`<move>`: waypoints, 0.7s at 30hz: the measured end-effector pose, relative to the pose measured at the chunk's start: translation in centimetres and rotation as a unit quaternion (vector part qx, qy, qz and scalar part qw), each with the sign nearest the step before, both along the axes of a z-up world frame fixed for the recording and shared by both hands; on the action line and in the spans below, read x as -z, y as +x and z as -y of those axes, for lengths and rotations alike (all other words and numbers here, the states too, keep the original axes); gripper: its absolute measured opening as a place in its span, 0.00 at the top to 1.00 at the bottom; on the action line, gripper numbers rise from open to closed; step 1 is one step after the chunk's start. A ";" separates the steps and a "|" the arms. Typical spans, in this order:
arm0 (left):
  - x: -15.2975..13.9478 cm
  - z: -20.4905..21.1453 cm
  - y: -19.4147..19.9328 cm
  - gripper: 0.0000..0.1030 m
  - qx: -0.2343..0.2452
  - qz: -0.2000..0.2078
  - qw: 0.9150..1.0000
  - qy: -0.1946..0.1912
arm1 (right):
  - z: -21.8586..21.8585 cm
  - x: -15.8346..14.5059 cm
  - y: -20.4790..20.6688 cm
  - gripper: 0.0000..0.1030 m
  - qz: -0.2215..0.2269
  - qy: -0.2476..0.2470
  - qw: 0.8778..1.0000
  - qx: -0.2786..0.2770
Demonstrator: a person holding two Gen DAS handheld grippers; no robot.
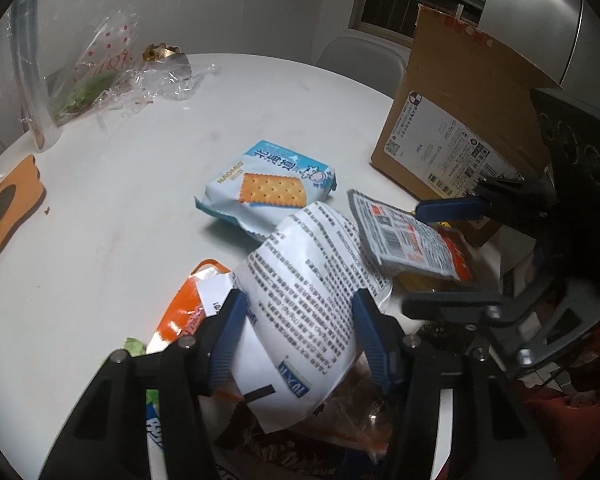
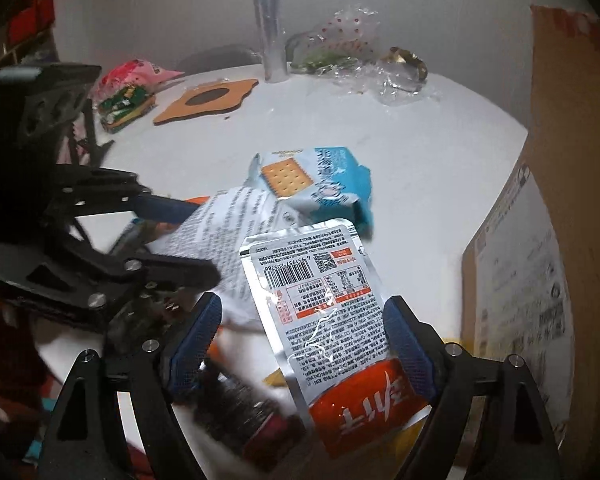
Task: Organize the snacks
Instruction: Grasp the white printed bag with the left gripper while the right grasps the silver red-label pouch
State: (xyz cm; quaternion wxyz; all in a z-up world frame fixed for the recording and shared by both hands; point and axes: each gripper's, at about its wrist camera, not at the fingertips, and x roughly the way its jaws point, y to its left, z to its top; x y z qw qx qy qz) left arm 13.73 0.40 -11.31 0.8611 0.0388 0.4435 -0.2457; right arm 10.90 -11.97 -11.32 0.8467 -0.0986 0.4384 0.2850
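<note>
Two snack packets are in hand at this moment. The left gripper (image 1: 300,332) has its jaws clamped on a white packet (image 1: 300,280) covered with printed text; both blue pads press its sides. The right gripper (image 2: 304,344) has a silver and orange pouch (image 2: 324,312) between its jaws, but they stand apart: the left pad is clearly away from the pouch, and I cannot tell if the right pad touches it.

A blue cracker packet (image 1: 268,184) lies alone on the white counter (image 1: 120,220), just behind the pile. More wrappers lie under the two held packets, among them an orange and white one (image 1: 188,308). A brown cardboard box (image 1: 452,120) stands at the edge, near the pile; its inside is not visible.

I judge the work is at an early stage: most snacks are not yet sorted, and if the box is the goal, the packets must still go there.
</note>
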 end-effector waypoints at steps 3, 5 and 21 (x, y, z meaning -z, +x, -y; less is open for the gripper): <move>0.0 0.1 -0.1 0.49 -0.001 0.001 1.000 0.002 | 0.3 0.0 -0.2 0.21 0.003 0.000 1.000 0.003; 0.0 0.1 -0.1 0.48 0.000 0.002 1.000 0.004 | 0.1 0.1 -0.2 0.21 0.009 -0.009 1.000 0.004; -1.1 -0.7 -0.3 0.27 0.008 0.021 1.000 0.005 | -0.2 1.1 0.2 0.23 -0.007 -0.015 1.000 -0.023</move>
